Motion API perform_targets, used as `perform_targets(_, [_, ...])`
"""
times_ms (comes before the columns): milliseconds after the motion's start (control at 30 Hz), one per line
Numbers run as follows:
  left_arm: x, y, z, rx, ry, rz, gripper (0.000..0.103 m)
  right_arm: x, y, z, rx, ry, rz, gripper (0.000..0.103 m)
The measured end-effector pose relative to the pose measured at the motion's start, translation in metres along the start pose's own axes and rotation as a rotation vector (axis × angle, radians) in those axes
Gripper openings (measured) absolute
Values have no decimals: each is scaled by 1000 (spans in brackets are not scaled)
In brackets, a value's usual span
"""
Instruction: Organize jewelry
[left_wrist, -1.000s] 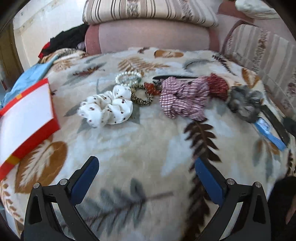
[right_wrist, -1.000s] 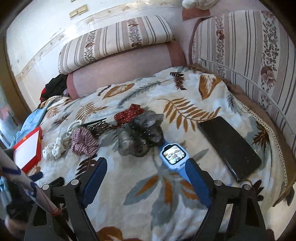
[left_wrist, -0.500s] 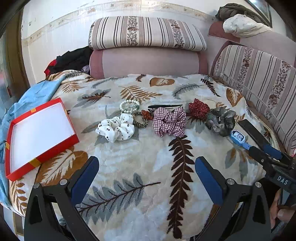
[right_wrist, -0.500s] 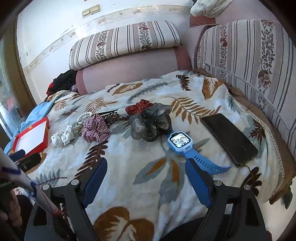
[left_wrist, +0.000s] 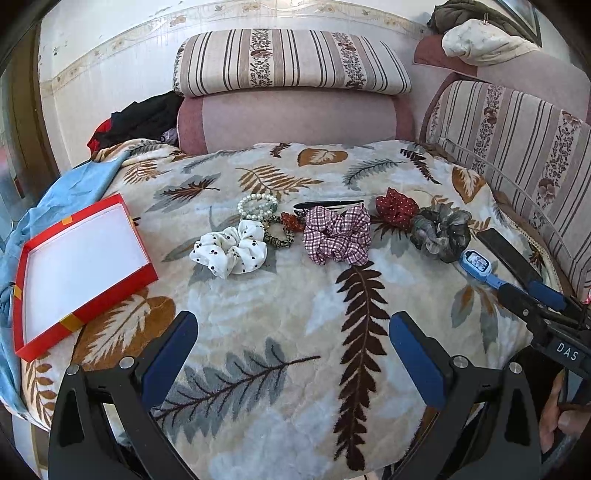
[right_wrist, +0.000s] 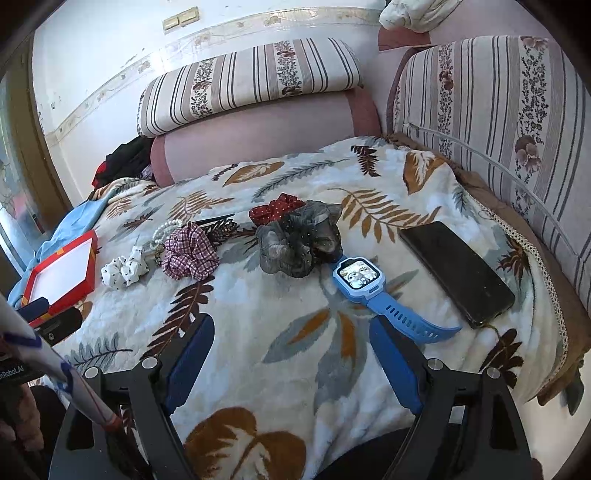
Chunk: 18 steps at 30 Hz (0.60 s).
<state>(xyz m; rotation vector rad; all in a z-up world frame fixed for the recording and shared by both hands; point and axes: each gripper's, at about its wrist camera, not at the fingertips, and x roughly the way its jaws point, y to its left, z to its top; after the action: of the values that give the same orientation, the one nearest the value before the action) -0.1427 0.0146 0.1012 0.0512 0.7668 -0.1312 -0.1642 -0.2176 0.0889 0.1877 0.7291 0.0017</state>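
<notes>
A row of hair and wrist pieces is being displayed on the leaf-print blanket (left_wrist: 258, 306): white dotted scrunchie (left_wrist: 231, 249), pearl bracelet (left_wrist: 256, 206), plaid scrunchie (left_wrist: 337, 235), red dotted scrunchie (left_wrist: 396, 207), grey scrunchie (left_wrist: 440, 232), blue smartwatch (right_wrist: 357, 275). The left claw (left_wrist: 293, 345) and right claw (right_wrist: 291, 354) are being held wide apart, empty. A red box (left_wrist: 79, 266) is lying at the left.

We see a plush leaf-patterned blanket (left_wrist: 258, 295) covering the bed. Our landmark is the maroon-and-white checked fabric scrunchie (left_wrist: 337, 236). Left of it lie a white black-dotted scrunchie (left_wrist: 229, 250), a pearl bead bracelet (left_wrist: 256, 206) and, farther off, a shallow red cardboard box with white lining (left_wrist: 79, 269). To its right lie a red dotted scrunchie (left_wrist: 396, 207), a grey sheer scrunchie (left_wrist: 439, 232), a blue plastic smartwatch (right_wrist: 373, 291) and a black phone (right_wrist: 456, 273).
</notes>
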Motion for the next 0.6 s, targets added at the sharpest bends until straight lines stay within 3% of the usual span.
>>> perform_targets(600, [6, 2, -2, 3, 30, -14, 103, -1, -9, 4, 25, 13, 40, 89])
